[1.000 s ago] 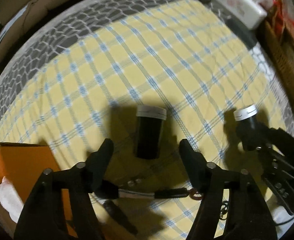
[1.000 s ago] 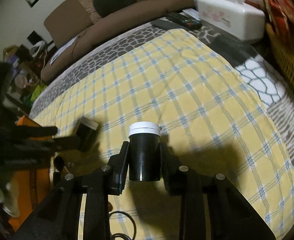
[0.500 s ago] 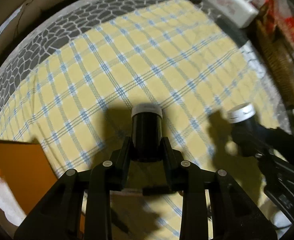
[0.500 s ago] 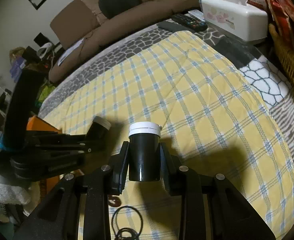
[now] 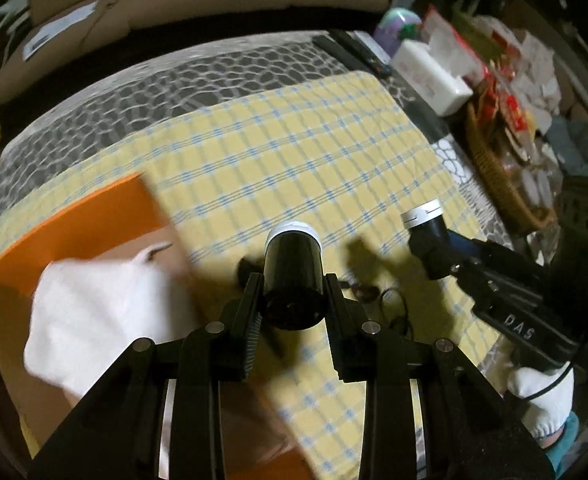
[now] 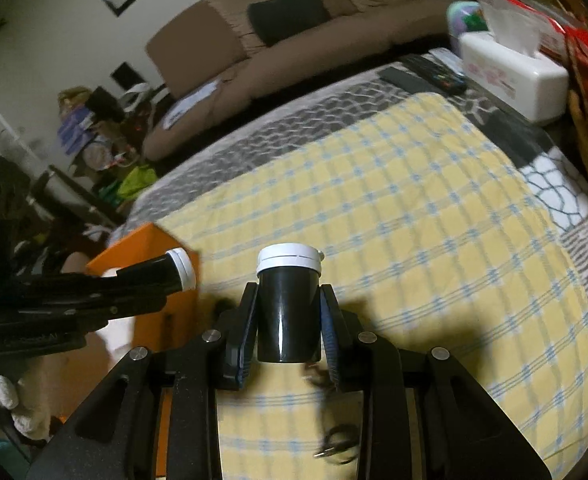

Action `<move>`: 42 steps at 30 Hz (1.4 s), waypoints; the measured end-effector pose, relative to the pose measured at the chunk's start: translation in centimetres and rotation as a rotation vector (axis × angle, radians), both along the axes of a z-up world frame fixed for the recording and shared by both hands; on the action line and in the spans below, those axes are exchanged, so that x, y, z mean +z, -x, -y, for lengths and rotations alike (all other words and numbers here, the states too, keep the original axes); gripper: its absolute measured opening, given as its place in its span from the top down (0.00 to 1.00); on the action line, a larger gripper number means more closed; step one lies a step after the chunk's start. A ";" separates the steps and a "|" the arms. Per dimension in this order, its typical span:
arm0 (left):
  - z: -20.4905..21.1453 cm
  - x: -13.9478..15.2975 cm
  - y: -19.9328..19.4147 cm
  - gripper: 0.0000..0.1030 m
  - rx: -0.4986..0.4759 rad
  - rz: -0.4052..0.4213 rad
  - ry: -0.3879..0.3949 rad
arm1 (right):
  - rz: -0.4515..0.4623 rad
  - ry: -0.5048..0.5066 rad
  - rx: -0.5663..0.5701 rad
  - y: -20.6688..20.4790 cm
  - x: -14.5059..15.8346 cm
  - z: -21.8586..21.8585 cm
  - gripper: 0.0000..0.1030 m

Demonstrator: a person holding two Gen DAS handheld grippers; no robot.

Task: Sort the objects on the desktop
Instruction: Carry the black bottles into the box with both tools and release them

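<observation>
The left gripper [image 5: 293,294] has its fingers closed on a black canister with a white lid [image 5: 293,268] and holds it in the air, just beside the orange box [image 5: 74,216] on the yellow checked cloth [image 5: 294,152]. The right gripper [image 6: 288,328] clamps a second black canister [image 6: 288,308] between its fingers, above the same cloth

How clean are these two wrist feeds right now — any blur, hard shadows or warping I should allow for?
Left wrist view: the orange box and checked cloth smear with motion blur, and the black bottle throws a hard shadow. Right wrist view: sharper on its own bottle, soft at the edges, fisheye bending the table, dim corners.
</observation>
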State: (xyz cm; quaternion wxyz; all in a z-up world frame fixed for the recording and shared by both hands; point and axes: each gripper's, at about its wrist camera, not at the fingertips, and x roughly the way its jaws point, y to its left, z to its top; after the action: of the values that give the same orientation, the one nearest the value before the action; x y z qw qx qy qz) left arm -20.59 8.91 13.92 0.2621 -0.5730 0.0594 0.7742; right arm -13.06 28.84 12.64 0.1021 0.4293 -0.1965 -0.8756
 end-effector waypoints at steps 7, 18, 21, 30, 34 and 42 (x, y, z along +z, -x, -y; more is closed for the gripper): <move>7.9 0.9 -2.9 0.73 0.096 -0.015 -0.025 | -0.024 -0.006 0.095 -1.1 1.9 5.3 0.72; 17.8 -0.7 -7.3 0.73 0.226 0.003 -0.052 | -0.037 0.001 0.234 -2.7 2.9 14.0 0.72; 19.2 -2.0 -8.0 0.73 0.238 0.008 -0.044 | -0.011 0.001 0.286 -2.8 1.9 17.0 0.72; 21.4 -6.5 -9.1 0.73 0.264 0.040 -0.035 | 0.099 -0.070 0.433 -3.9 -2.8 24.2 0.71; 21.6 -7.4 -8.8 0.73 0.266 0.032 -0.054 | 0.124 -0.127 0.467 -4.0 -3.9 25.7 0.72; 20.9 -7.7 -8.2 0.73 0.249 -0.009 0.021 | 0.150 -0.268 0.533 -4.3 -5.5 28.1 0.71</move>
State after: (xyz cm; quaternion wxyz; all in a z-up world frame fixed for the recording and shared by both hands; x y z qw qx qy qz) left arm -12.39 -12.00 6.20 0.1577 -0.5751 -0.0027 0.8027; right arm -8.74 0.72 7.09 0.2558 0.5390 0.0333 -0.8018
